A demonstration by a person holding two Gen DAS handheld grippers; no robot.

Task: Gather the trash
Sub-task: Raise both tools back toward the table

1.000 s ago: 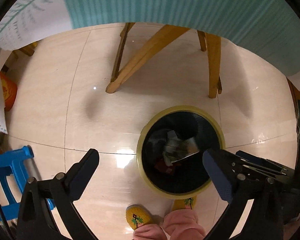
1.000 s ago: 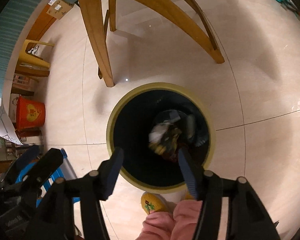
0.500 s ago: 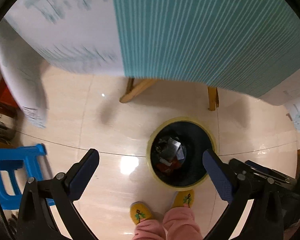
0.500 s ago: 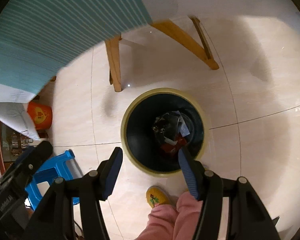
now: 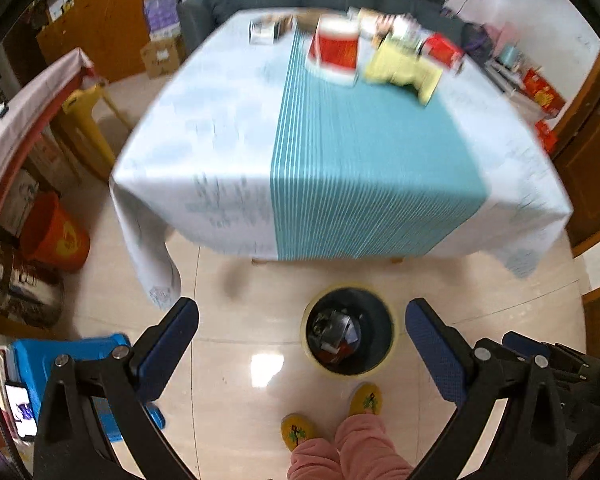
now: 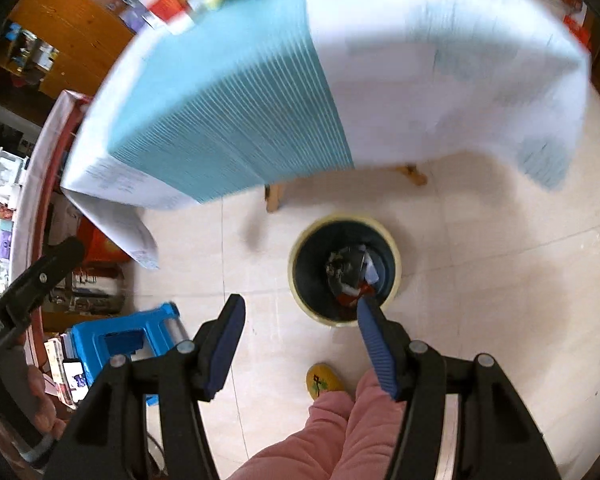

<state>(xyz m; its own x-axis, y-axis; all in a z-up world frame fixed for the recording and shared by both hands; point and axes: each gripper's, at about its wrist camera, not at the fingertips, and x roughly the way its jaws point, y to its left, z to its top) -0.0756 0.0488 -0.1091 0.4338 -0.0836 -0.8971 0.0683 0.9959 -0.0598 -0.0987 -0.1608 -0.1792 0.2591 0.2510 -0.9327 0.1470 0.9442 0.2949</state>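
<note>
1. Low in both frames: left gripper (image 5: 302, 332) and right gripper (image 6: 298, 326) wide open, nothing inside, bumpy blue pads.
2. Just past them, middle of frame: round dark trash bin (image 5: 384, 322) with pale rim on shiny tile floor (image 5: 240, 320), holding crumpled trash (image 5: 334, 332).
3. Top of frame, blurry: more trash (image 5: 400, 66) on the striped tablecloth (image 5: 360, 152). Probably light, soft, crinkly; best pinched at an edge.
</note>
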